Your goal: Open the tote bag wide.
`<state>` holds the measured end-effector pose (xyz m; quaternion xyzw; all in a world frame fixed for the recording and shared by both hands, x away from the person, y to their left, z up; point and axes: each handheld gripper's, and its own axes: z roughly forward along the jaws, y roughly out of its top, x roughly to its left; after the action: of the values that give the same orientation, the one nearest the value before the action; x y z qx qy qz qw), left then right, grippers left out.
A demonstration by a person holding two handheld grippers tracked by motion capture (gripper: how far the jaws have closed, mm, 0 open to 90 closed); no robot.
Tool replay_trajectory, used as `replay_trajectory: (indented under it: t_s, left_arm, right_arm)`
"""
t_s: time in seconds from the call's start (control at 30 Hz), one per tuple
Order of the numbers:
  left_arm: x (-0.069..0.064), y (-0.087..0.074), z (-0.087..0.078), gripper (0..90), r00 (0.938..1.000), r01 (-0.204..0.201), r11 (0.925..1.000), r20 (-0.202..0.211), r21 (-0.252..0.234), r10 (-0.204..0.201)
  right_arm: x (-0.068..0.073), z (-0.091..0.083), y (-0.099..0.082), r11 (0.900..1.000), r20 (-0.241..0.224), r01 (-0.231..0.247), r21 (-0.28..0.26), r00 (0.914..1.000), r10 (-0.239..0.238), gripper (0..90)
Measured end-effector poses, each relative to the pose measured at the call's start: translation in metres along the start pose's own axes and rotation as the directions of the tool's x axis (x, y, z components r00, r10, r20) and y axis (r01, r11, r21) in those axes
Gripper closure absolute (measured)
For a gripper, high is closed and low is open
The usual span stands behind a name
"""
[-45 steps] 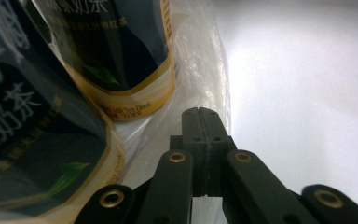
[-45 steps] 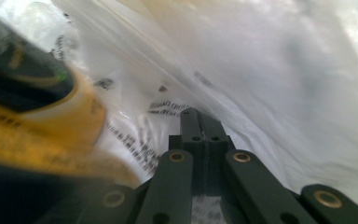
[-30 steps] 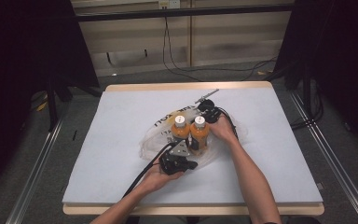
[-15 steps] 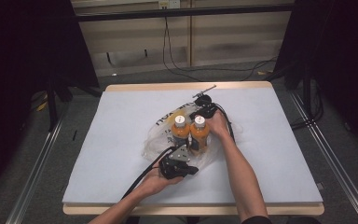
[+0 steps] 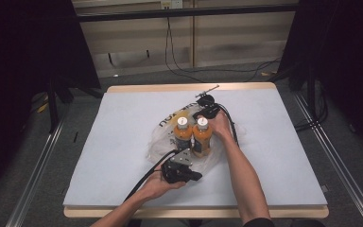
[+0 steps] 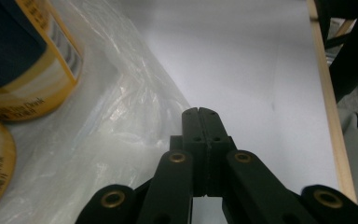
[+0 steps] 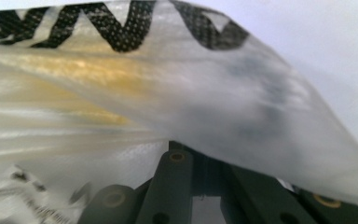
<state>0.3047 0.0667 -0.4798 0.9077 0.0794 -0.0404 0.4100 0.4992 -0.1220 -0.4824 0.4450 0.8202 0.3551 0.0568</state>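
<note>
Two orange bottles point(image 5: 194, 136) are stood upright, touching side by side, on a clear plastic bag point(image 5: 163, 142) near the middle of the table point(image 5: 123, 118). The left gripper point(image 5: 182, 171) is held low at the bag's near edge, its jaws pressed together on nothing. The right gripper point(image 5: 207, 111) is seen behind the bottles, and its jaw tips are hidden under the printed film, so their state cannot be told
</note>
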Motion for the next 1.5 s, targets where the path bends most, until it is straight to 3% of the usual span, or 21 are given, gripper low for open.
replay_trajectory:
  t_s: [0.1,0.17,0.3,0.47,0.5,0.63,0.8,0.83,0.87,0.9,1.0,1.03,1.07,1.1,1.13,1.17,1.2,1.23,1.3,1.43,1.5]
  left_arm:
    - [0.001,0.004,-0.008,90.0,0.9997,0.02,0.9983,-0.012,-0.054,-0.02]
    - [0.002,0.005,-0.011,90.0,0.9997,0.021,0.9977,-0.013,-0.064,-0.022]
    - [0.005,0.01,-0.027,88.9,0.9985,0.043,0.9908,-0.029,-0.128,-0.047]
    - [0.009,0.012,-0.042,89.3,0.9968,0.055,0.9849,-0.049,-0.164,-0.064]
    - [0.013,0.012,-0.052,89.6,0.9954,0.062,0.9797,-0.06,-0.191,-0.075]
    - [0.018,0.011,-0.068,89.7,0.9911,0.073,0.9728,-0.093,-0.22,-0.095]
    - [0.024,0.009,-0.085,89.4,0.9866,0.078,0.9688,-0.121,-0.235,-0.109]
    - [0.027,0.01,-0.096,89.3,0.982,0.081,0.9625,-0.145,-0.259,-0.121]
    - [0.027,0.01,-0.096,89.6,0.982,0.081,0.9625,-0.145,-0.259,-0.121]
    - [0.032,0.012,-0.108,89.7,0.9753,0.085,0.959,-0.174,-0.27,-0.136]
    - [0.041,0.014,-0.123,90.0,0.9697,0.094,0.9536,-0.19,-0.286,-0.153]
    - [0.052,0.016,-0.13,90.0,0.9615,0.101,0.9565,-0.22,-0.274,-0.164]
    - [0.052,0.016,-0.13,90.0,0.9615,0.101,0.9565,-0.22,-0.274,-0.164]
    - [0.061,0.016,-0.132,90.0,0.9533,0.114,0.9586,-0.243,-0.261,-0.179]
    - [0.071,0.014,-0.133,90.0,0.9505,0.131,0.9562,-0.241,-0.262,-0.196]
    - [0.086,0.011,-0.132,90.0,0.9452,0.149,0.9591,-0.25,-0.241,-0.21]
    - [0.086,0.011,-0.132,90.0,0.9452,0.149,0.9591,-0.25,-0.241,-0.21]
    - [0.093,0.009,-0.129,90.0,0.9402,0.151,0.9635,-0.269,-0.221,-0.209]
    - [0.107,0.003,-0.118,90.0,0.9342,0.185,0.964,-0.27,-0.191,-0.233]
    - [0.125,-0.003,-0.09,90.0,0.9349,0.215,0.9679,-0.259,-0.13,-0.243]
    - [0.127,-0.004,-0.082,90.0,0.936,0.221,0.9659,-0.249,-0.135,-0.249]
  right_arm:
    - [0.001,-0.012,-0.004,0.9994,-0.064,-0.009,-0.033,0.998,0.007,90.0]
    - [0.003,-0.016,-0.004,0.9993,-0.07,-0.011,-0.035,0.9975,0.008,90.0]
    - [0.014,-0.039,-0.005,0.9978,-0.159,0.005,-0.066,0.9872,-0.016,90.0]
    - [0.021,-0.058,-0.01,0.9952,-0.145,0.041,-0.089,0.988,-0.054,90.0]
    - [0.021,-0.064,-0.012,0.9943,-0.155,0.04,-0.099,0.9864,-0.055,90.0]
    - [0.025,-0.08,-0.018,0.9894,-0.158,0.057,-0.133,0.9843,-0.078,90.0]
    - [0.03,-0.094,-0.027,0.9853,-0.145,0.087,-0.147,0.9834,-0.109,90.0]
    - [0.033,-0.099,-0.032,0.9837,-0.144,0.099,-0.15,0.9822,-0.121,90.0]
    - [0.033,-0.099,-0.032,0.9837,-0.144,0.099,-0.15,0.9822,-0.121,90.0]
    - [0.036,-0.103,-0.038,0.9838,-0.137,0.114,-0.139,0.9817,-0.133,90.0]
    - [0.038,-0.107,-0.047,0.9839,-0.121,0.124,-0.128,0.9828,-0.14,90.0]
    - [0.038,-0.11,-0.054,0.9841,-0.113,0.124,-0.127,0.9839,-0.138,90.0]
    - [0.038,-0.11,-0.054,0.9841,-0.113,0.124,-0.127,0.9839,-0.138,90.0]
    - [0.038,-0.112,-0.058,0.9843,-0.111,0.125,-0.125,0.9841,-0.139,90.0]
    - [0.039,-0.115,-0.063,0.984,-0.093,0.135,-0.117,0.9849,-0.146,90.0]
    - [0.039,-0.117,-0.069,0.9849,-0.086,0.139,-0.104,0.9852,-0.148,90.0]
    - [0.04,-0.118,-0.072,0.9856,-0.082,0.139,-0.096,0.9857,-0.147,90.0]
    - [0.04,-0.118,-0.072,0.9856,-0.082,0.139,-0.096,0.9857,-0.147,90.0]
    - [0.039,-0.118,-0.079,0.9865,-0.08,0.143,-0.079,0.9856,-0.149,90.0]
    - [0.045,-0.111,-0.101,0.9875,-0.073,0.153,-0.036,0.9851,-0.156,90.0]
    - [0.046,-0.109,-0.104,0.9868,-0.073,0.16,-0.026,0.9842,-0.162,90.0]
